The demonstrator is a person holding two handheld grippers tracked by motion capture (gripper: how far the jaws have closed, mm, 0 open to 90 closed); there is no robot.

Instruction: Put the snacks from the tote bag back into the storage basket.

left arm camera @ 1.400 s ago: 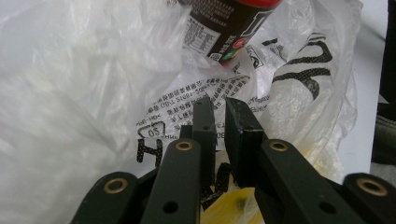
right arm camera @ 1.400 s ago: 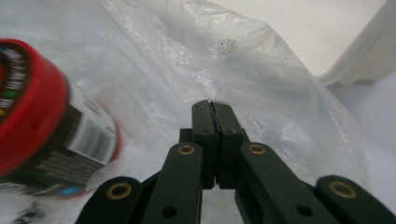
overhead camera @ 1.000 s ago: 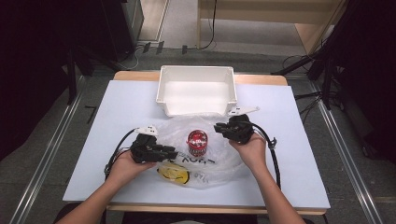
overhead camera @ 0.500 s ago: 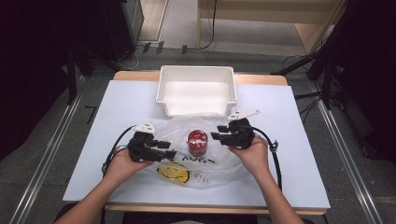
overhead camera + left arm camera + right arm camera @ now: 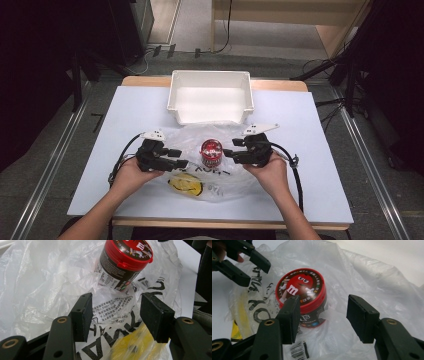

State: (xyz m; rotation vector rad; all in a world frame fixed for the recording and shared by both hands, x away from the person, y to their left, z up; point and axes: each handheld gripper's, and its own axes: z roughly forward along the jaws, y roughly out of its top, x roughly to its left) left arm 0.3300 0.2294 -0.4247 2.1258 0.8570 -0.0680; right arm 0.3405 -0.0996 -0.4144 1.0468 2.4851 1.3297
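High view: red-lidded tub [image 5: 212, 152] upright on a clear bag [image 5: 210, 165] spread flat on the counter [image 5: 130, 107], just in front of a white bin [image 5: 210, 96]. Something yellow [image 5: 186, 184] inside the bag, toward the near edge. Left gripper [image 5: 181, 158] at the tub's left, held level in the left hand [image 5: 131, 174], forearm coming in from the bottom, jaws pointing right toward the tub but short of it. Right gripper [image 5: 230, 152] at the tub's right, held level in the right hand [image 5: 267, 172], jaws pointing left, tips just beside the tub.

Left gripper view: jaws apart, having just been opening, with only crumpled printed bag [image 5: 50, 282] lying below the gap and no pad pressing on it. Tub [image 5: 123, 263] beyond the tips, leaning in this picture, yellow thing [image 5: 132, 343] under the film near the right jaw.

Right gripper view: jaws apart, also just been opening, nothing clamped. Tub [image 5: 303, 293] behind the left jaw, lid up, resting on the bag [image 5: 367, 277]. Left gripper [image 5: 247, 265] at the upper left, likewise spread.
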